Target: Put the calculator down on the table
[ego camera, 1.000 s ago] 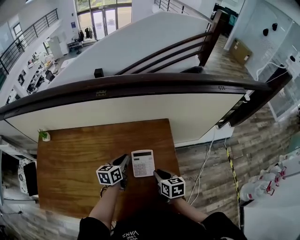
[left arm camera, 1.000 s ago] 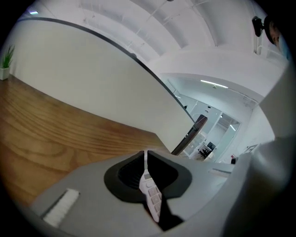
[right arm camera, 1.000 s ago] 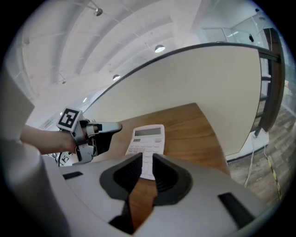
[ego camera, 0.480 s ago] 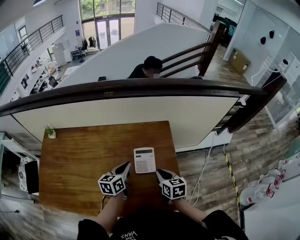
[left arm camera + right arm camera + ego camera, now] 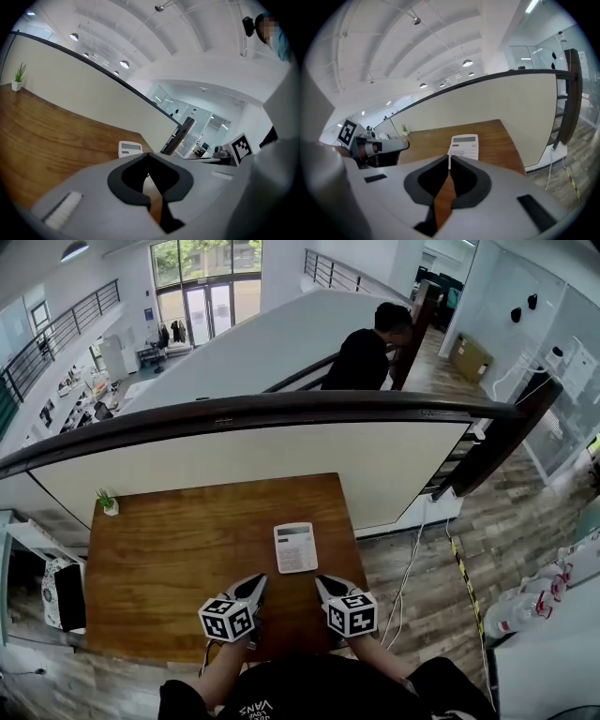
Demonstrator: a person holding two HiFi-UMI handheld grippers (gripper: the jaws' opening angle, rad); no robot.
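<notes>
The white desk calculator (image 5: 295, 547) lies flat and face up on the wooden table (image 5: 169, 549), display end away from the person, with nothing touching it. A second ago the two hand-held grippers flanked its near end; both have since drawn back toward the person and stand clear of it, so the set-down looks complete.

The left gripper (image 5: 257, 583) is clenched on nothing, its jaw tips meeting. The right gripper (image 5: 324, 583) is closing its jaws, also with nothing between them, and they are all but together.

The calculator rests near the table's right edge, where the top drops to a plank floor with a trailing white cable (image 5: 412, 563). It is not overhanging. To the left, bare wood runs well out to a small potted plant (image 5: 109, 504) at the far corner. A white partition (image 5: 281, 460) under a dark handrail closes the far side, so the freest room for moving is leftward and back toward the person.
</notes>
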